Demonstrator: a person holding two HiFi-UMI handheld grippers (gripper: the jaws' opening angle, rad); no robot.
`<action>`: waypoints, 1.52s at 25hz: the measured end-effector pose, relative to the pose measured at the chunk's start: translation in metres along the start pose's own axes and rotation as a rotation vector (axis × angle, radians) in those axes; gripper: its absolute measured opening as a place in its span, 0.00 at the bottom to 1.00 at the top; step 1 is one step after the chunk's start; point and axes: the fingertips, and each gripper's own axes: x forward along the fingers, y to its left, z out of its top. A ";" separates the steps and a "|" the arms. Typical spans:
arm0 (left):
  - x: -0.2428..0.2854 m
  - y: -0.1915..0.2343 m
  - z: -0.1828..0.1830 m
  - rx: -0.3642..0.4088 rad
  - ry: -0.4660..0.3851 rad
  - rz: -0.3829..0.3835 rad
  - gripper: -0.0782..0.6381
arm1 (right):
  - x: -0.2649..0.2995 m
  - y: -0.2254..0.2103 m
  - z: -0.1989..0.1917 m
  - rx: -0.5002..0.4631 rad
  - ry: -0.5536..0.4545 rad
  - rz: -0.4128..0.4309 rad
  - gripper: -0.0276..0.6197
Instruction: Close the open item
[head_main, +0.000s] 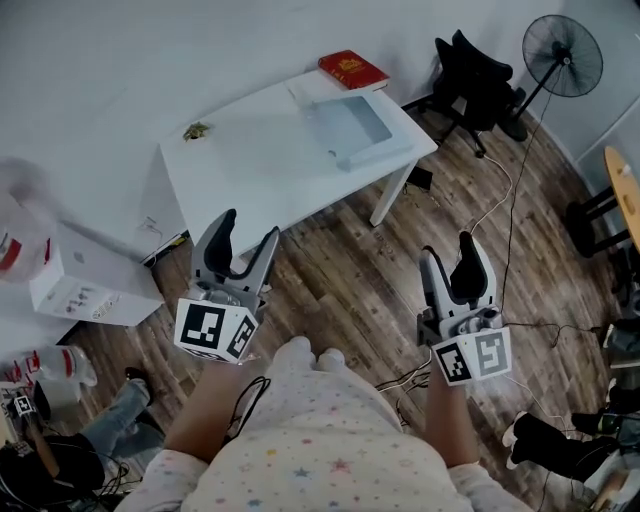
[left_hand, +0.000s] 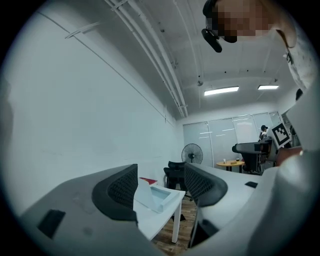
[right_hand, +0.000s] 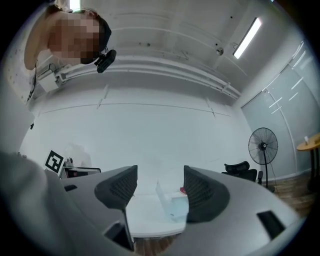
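1. holding both tools out over the wooden floor (head_main: 340, 260), you have the left gripper (head_main: 250, 228) with its jaws spread wide and nothing between the pads.
2. your right gripper (head_main: 447, 248) sits well apart to the right of the left one, jaws likewise parted and empty.
3. the open box (head_main: 350, 130), white with its lid tipped up, lies well ahead of both grippers. it is ahead-right of the left one and ahead-left of the right one.
4. in each gripper view the box shows far off through the gap between the jaws.
5. it rests on the white table (head_main: 250, 165), whose near edge is ahead of your left gripper and not touching it.
6. a red book (head_main: 352, 70) lies just past the box, farther from you.
7. a black chair (head_main: 475, 75) and a standing fan (head_main: 562, 42) are ahead-right of your right gripper.
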 end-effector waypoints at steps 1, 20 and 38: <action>0.000 -0.003 0.002 0.002 -0.006 0.001 0.49 | -0.001 -0.002 0.001 -0.001 -0.003 0.006 0.47; 0.105 0.052 -0.012 0.009 0.001 -0.051 0.49 | 0.106 -0.035 -0.014 -0.014 -0.001 0.010 0.51; 0.206 0.148 -0.038 -0.046 0.033 -0.106 0.49 | 0.224 -0.052 -0.042 0.021 0.038 -0.069 0.50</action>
